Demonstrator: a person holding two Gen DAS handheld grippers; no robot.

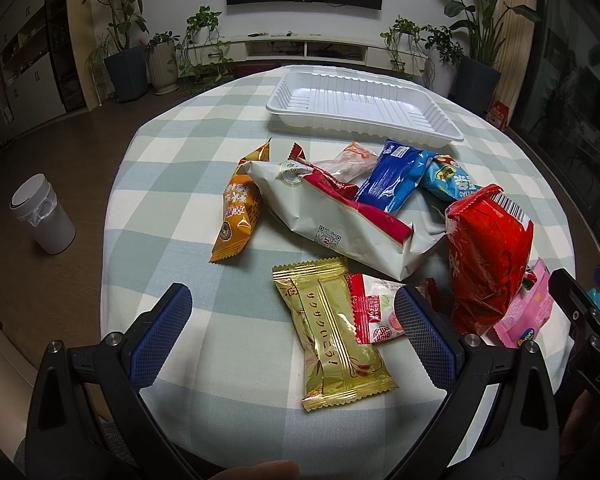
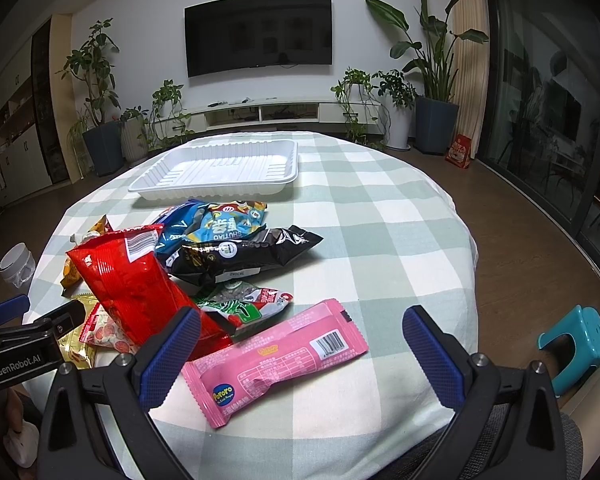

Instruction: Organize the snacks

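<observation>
A white plastic tray (image 1: 364, 104) sits empty at the far side of the checked table; it also shows in the right wrist view (image 2: 220, 172). Several snack packs lie in a pile in front of it. My left gripper (image 1: 292, 312) is open over a gold pack (image 1: 332, 332), not touching it. An orange pack (image 1: 238, 208), a white-and-red bag (image 1: 340, 216), a blue pack (image 1: 392, 178) and a red bag (image 1: 488, 256) lie beyond. My right gripper (image 2: 300, 332) is open over a pink pack (image 2: 276, 356). The red bag (image 2: 132, 280) and a black pack (image 2: 236, 256) lie ahead.
A white bin (image 1: 40, 216) stands on the floor left of the table. A teal stool (image 2: 576, 344) stands at the right. Potted plants and a TV cabinet line the far wall. The table's right half (image 2: 400, 220) holds only the cloth.
</observation>
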